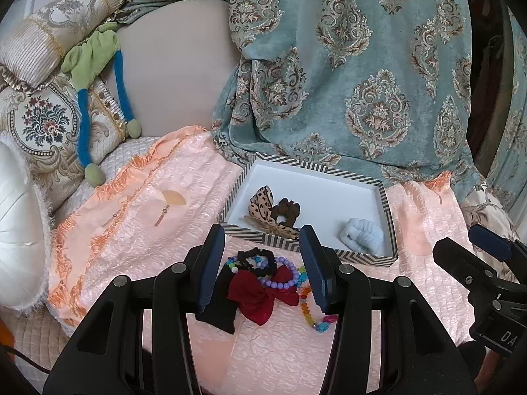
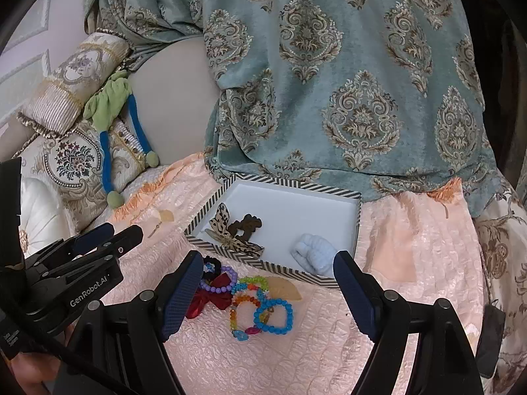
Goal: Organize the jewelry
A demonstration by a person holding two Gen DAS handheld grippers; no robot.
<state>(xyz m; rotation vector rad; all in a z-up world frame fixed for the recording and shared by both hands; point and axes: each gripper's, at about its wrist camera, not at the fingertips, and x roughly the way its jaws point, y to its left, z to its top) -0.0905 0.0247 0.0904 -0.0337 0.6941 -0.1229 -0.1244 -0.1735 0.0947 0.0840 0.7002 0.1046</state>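
Note:
A striped-rim box (image 1: 316, 168) (image 2: 296, 186) with a white floor lies on the pink bedspread. It holds a leopard-print bow (image 1: 263, 202), a brown scrunchie (image 1: 287, 211) and a pale blue scrunchie (image 1: 362, 235). In front of it lies a pile: black scrunchie (image 1: 253, 256), red bow (image 1: 263, 296) (image 2: 207, 299), purple bead bracelet (image 1: 285, 275) (image 2: 220, 281), rainbow bead bracelet (image 2: 243, 309) and blue bead bracelet (image 2: 273, 316). My left gripper (image 1: 262, 240) hangs open over the bow and black scrunchie, touching nothing. My right gripper (image 2: 268, 256) is open over the bracelets, empty.
A teal patterned drape (image 1: 346, 82) falls behind the box. Embroidered cushions (image 1: 42, 125), a green and blue plush toy (image 1: 95, 56) and a white round pillow (image 1: 16, 230) sit to the left. The pink bedspread (image 2: 411, 256) stretches to the right of the box.

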